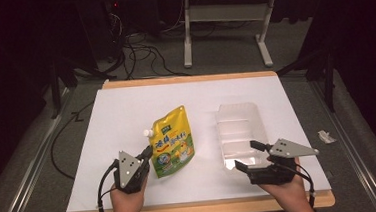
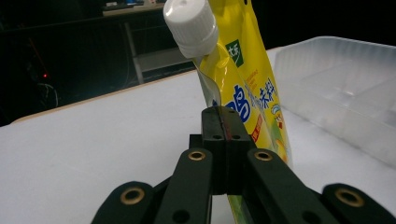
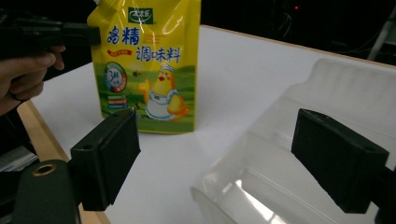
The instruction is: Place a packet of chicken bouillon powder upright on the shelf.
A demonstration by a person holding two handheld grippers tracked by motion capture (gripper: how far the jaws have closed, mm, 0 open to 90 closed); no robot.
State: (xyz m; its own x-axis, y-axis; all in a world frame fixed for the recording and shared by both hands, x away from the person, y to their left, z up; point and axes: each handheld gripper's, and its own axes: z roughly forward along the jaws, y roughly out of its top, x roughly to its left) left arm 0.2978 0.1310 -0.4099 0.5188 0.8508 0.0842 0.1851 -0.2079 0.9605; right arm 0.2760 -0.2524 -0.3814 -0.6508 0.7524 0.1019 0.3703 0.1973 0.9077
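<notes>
Yellow seasoning pouch [image 1: 172, 142] upright on desk [image 1: 126, 115], edge pinched by left gripper [image 2: 226, 122] fingers; right gripper [image 1: 247, 155] fingers wide beside clear tray [image 1: 240, 127].

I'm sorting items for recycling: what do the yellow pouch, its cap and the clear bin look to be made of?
Yellow pouch: likely flexible plastic film, glossy; it shows shiny highlights and creases where the left gripper pinches its edge.
Cap: apparently hard white plastic, matte, with ribbed sides.
Clear bin: seemingly rigid translucent plastic, frosted; the white table shows through its walls.
</notes>
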